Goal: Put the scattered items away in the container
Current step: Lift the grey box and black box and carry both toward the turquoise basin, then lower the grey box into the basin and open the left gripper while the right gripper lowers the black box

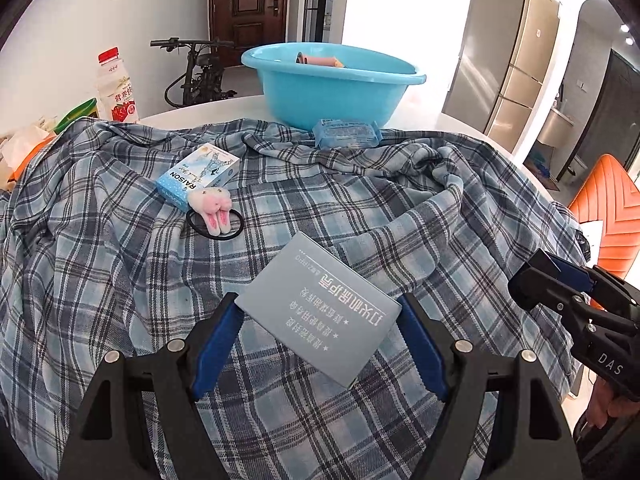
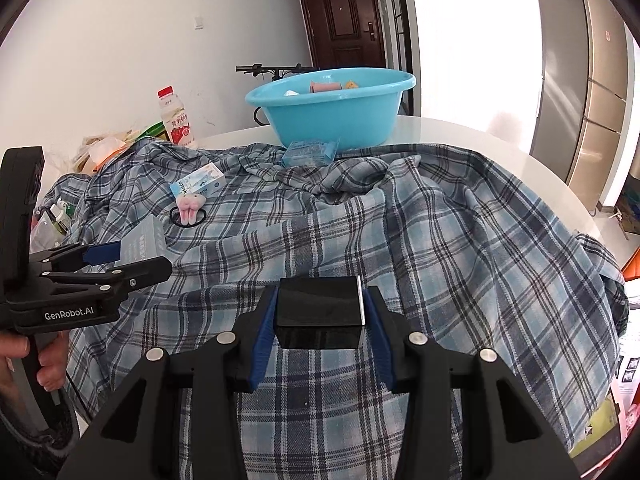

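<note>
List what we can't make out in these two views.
- Basin contents: both views, the rim hides all but a pink roll.
- Black box in right gripper: glossy, no label legible.
- Table: plaid cloth covers most.
- Clutter at left: right view, too small.

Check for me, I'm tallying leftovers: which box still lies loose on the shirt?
The RAISON box, beside the bunny hair tie; the grey box and black box are gripped.

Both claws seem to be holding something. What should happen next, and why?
Probably carry both loads forward to the blue basin and drop them in. The left gripper clamps a grey box, the right gripper a black box, and the basin sits beyond the plaid cloth, already holding items.
</note>
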`<state>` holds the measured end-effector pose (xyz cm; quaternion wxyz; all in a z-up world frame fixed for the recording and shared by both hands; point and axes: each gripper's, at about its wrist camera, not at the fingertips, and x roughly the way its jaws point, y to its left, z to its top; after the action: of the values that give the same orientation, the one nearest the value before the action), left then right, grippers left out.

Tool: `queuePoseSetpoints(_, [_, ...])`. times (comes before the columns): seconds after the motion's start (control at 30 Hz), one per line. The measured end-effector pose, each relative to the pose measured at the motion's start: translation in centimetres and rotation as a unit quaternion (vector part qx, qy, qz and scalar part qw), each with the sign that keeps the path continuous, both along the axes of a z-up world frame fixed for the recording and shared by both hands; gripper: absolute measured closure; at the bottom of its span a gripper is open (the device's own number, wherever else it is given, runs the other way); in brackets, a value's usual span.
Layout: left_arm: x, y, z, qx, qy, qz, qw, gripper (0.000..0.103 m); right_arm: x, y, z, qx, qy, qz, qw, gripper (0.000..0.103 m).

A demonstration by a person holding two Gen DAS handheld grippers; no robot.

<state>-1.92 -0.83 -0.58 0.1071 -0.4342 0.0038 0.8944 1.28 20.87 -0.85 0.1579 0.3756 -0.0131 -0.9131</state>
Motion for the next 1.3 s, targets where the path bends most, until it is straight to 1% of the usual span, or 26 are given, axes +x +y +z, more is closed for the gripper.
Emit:
queuePoseSetpoints(0.47, [-0.2,0.4,0.0,0.003,-0.003,-0.008,1.0,0.023,-0.4,0.0,-0.2,0.002,-0.005,-0.001,1.0,0.062])
queuePoseSetpoints(0.63, [-0.3,0.1,-0.1,0.005,-0.005,-0.004,1.0,0.023,-0.5,-0.1,-0.2,0.002,-0.006,0.001,1.0,0.062])
queuePoseSetpoints(0.87, [-0.8,-0.1,0.4,0.007,-0.006,-0.001,1.0,0.023,-1.5,-0.7,0.2,-0.011,-0.006,0.01,1.0,0.062])
queuePoseSetpoints(0.97, [-1.4,0.0,1.4,-0.001,0.0,-0.004,1.0,0.023,-1.9,-1.3,1.6,-0.004,0.011,0.025,1.0,0.062])
queuePoseSetpoints(1.03, [-1.8,-0.1,2.5,-0.012,0.02,-0.004,0.9997,0.023,-2.4,-1.5,3.1,-0.001,0.024,0.038,0.999,0.062])
queuePoseSetpoints(1.1, [-2.5,-0.5,3.9,-0.017,0.041,0.006,0.999,0.023,-2.8,-1.2,4.9,0.002,0.047,0.038,0.998,0.062])
queuePoseSetpoints(1.2, [-4.4,-0.9,5.8,-0.012,0.048,0.002,0.9987,0.023,-4.2,-0.8,7.6,0.017,0.075,0.039,0.996,0.062])
queuePoseSetpoints(1.3, [-6.7,-0.4,7.9,-0.02,0.064,-0.005,0.9977,0.023,-6.5,-0.4,9.6,0.018,0.078,0.055,0.995,0.062])
